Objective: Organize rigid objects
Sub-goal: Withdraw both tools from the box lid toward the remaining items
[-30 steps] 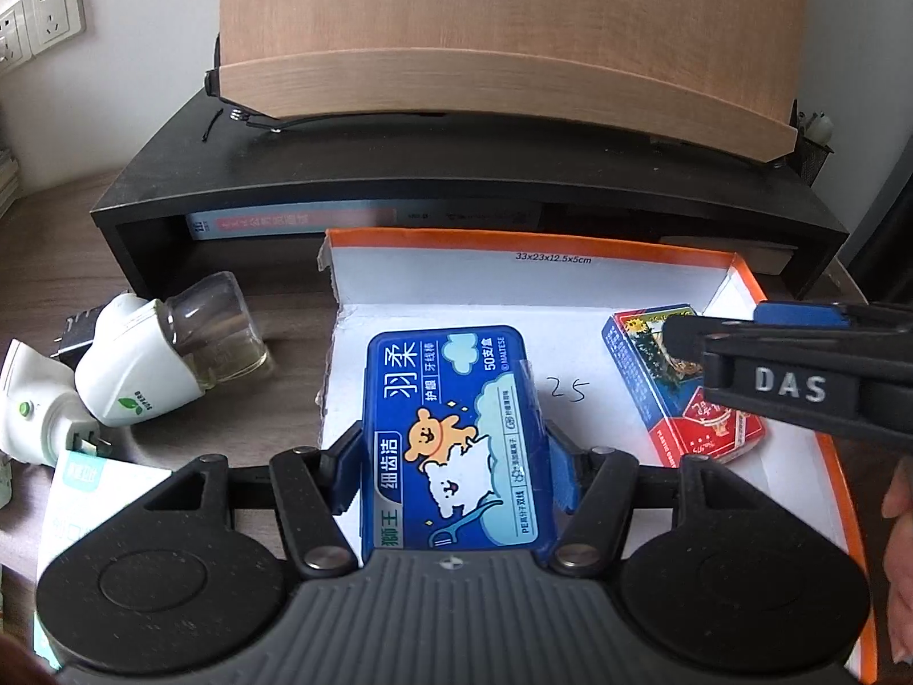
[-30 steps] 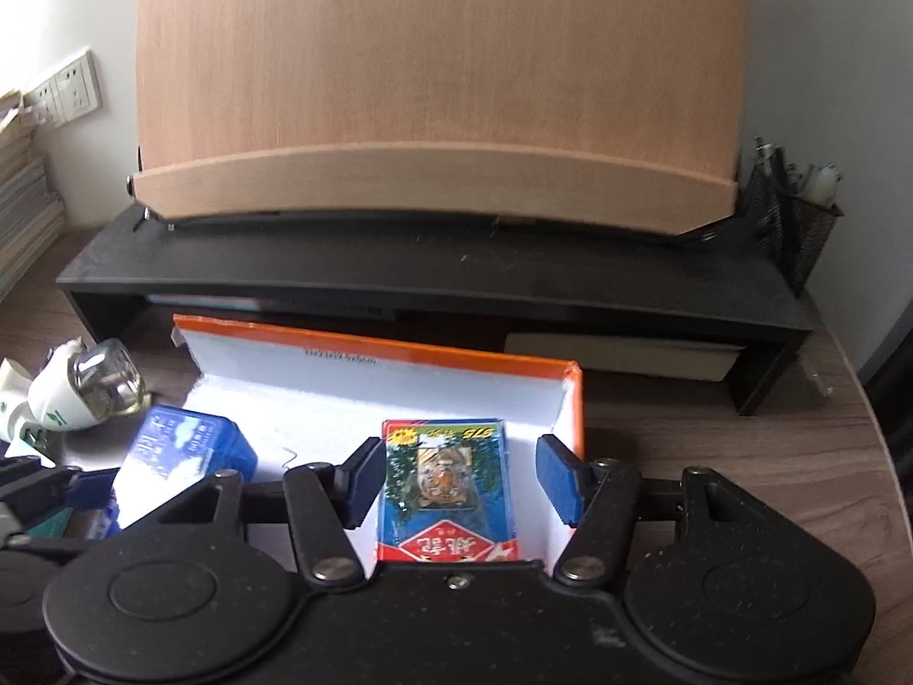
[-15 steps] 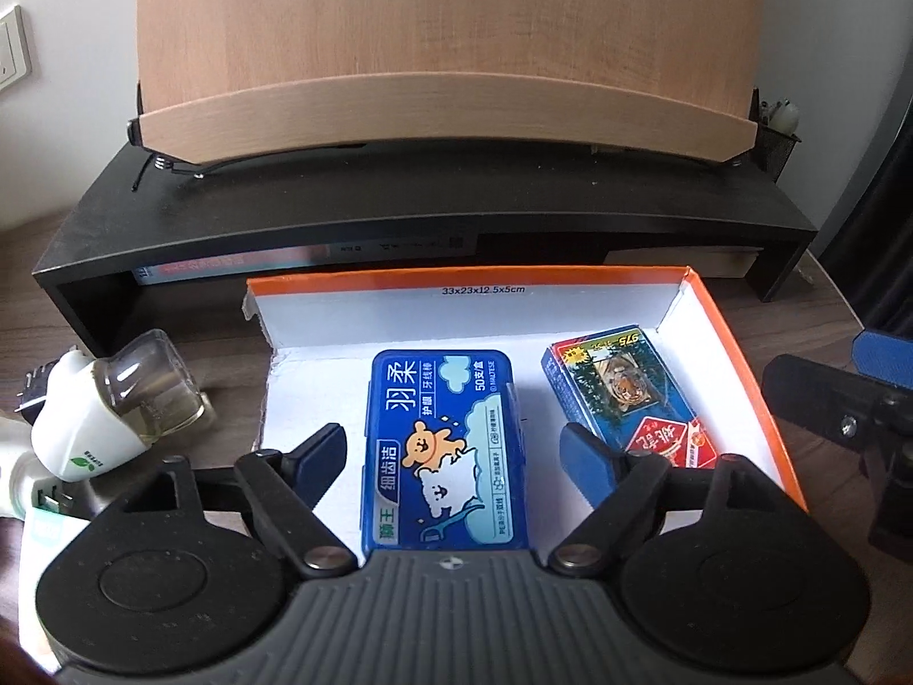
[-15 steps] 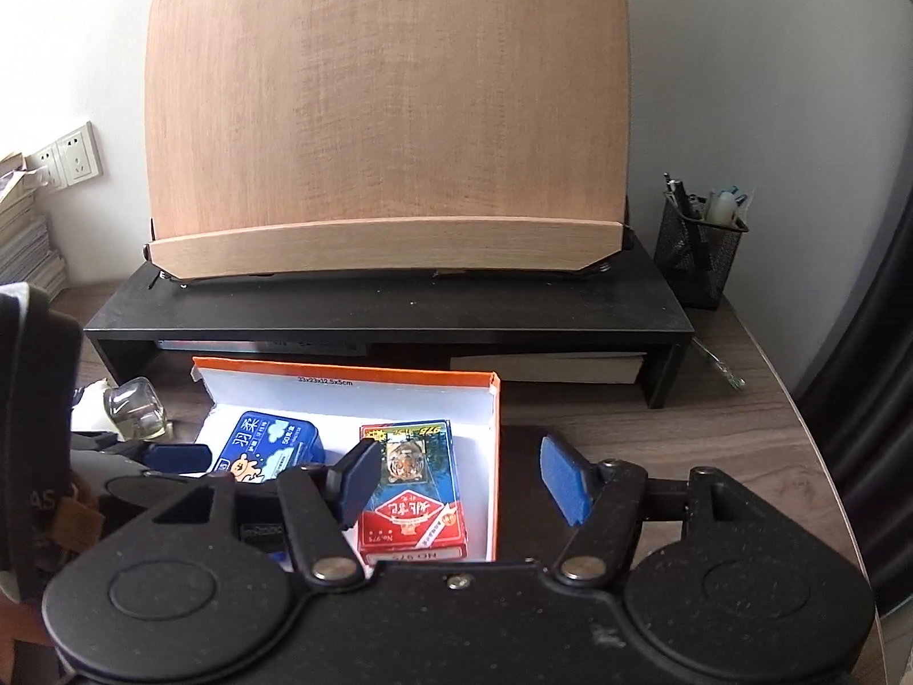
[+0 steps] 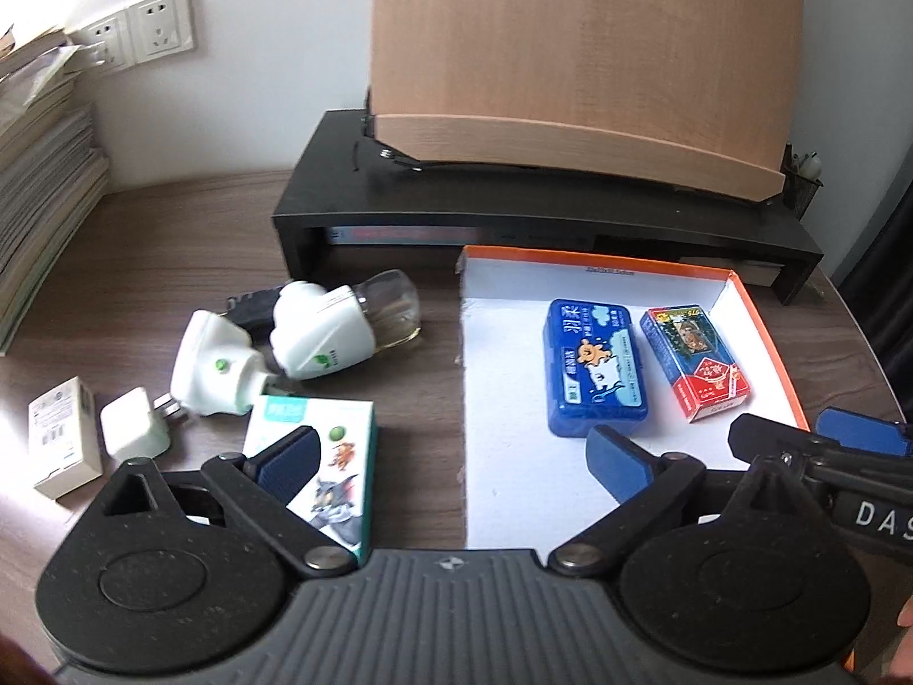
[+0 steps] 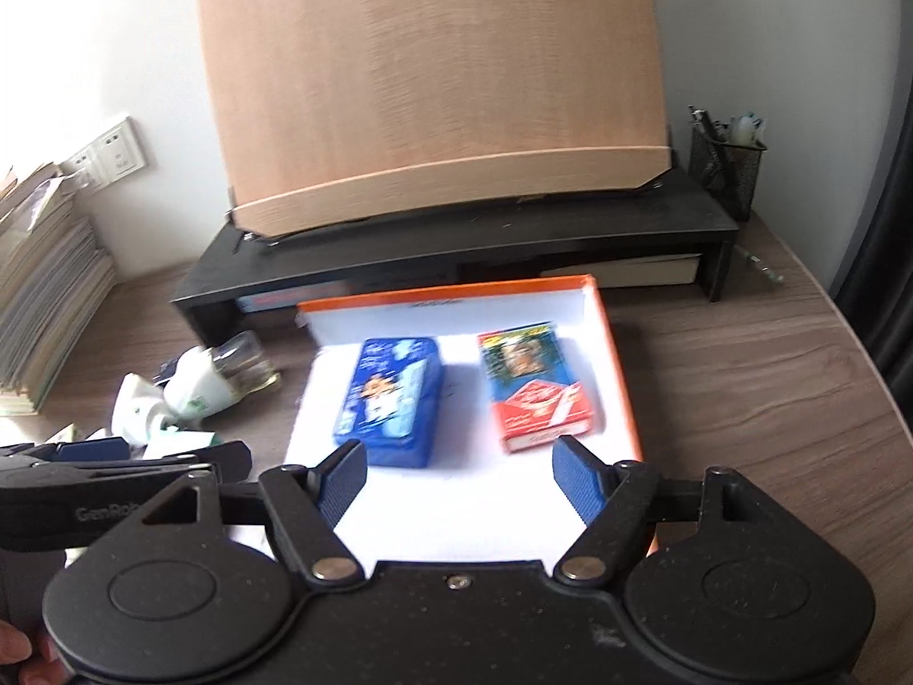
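A blue floss-pick case (image 5: 596,371) (image 6: 391,399) and a red and blue card pack (image 5: 693,368) (image 6: 533,385) lie side by side in the white box with an orange rim (image 5: 767,342) (image 6: 619,365). My left gripper (image 5: 456,456) is open and empty, above the box's left edge. Its left finger is over a cartoon box (image 5: 325,462). My right gripper (image 6: 459,474) is open and empty, just before the two items. It shows at the right edge of the left wrist view (image 5: 821,445).
Two white plug-in devices (image 5: 285,348), a white charger (image 5: 134,428) and a small white box (image 5: 63,445) lie left of the orange-rimmed box. A black monitor riser (image 5: 542,211) with a wooden board stands behind. Stacked books (image 5: 40,194) sit far left; a mesh pen holder (image 6: 724,165) far right.
Both grippers have pulled back and up from the box. The left let go of the blue case a second ago, opened wide and shifted left. The right gripper, open throughout, withdrew from the card pack.
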Available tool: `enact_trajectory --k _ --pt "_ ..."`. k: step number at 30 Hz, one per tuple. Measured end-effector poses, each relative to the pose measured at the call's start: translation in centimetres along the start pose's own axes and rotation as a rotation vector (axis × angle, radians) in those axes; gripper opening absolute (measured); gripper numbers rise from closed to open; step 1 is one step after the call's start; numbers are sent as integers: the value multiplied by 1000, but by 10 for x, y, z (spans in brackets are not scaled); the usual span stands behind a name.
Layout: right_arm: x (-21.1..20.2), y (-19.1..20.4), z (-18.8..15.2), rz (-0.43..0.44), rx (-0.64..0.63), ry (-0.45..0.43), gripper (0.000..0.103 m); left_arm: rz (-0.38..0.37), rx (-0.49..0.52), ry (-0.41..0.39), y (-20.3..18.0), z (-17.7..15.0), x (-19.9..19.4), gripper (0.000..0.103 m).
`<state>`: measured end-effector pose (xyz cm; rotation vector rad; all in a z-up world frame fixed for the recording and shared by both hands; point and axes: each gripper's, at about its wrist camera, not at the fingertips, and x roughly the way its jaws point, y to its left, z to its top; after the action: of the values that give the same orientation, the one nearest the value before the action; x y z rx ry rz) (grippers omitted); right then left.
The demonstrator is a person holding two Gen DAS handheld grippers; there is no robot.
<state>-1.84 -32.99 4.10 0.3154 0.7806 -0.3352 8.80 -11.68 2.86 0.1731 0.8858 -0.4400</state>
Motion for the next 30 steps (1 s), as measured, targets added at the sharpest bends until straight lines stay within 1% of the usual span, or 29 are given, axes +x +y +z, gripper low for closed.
enact_trajectory --k 5,8,13,21,25,30 --pt "-6 41 -12 44 -46 8 85 46 -33 -21 31 -12 -20 102" --pt "-9 60 -16 66 -68 6 85 54 -63 -28 50 -17 -30 102" --pt "-11 87 -22 95 -109 4 85 76 -101 -45 75 -27 -42 102" --pt "-8 128 -34 151 -172 26 85 115 -165 -45 116 -46 -54 102" --pt "-7 144 -39 174 -195 35 85 136 -196 -39 133 -52 -58 102" --pt "-2 152 -44 179 -199 51 85 152 -219 -30 147 -58 -59 102"
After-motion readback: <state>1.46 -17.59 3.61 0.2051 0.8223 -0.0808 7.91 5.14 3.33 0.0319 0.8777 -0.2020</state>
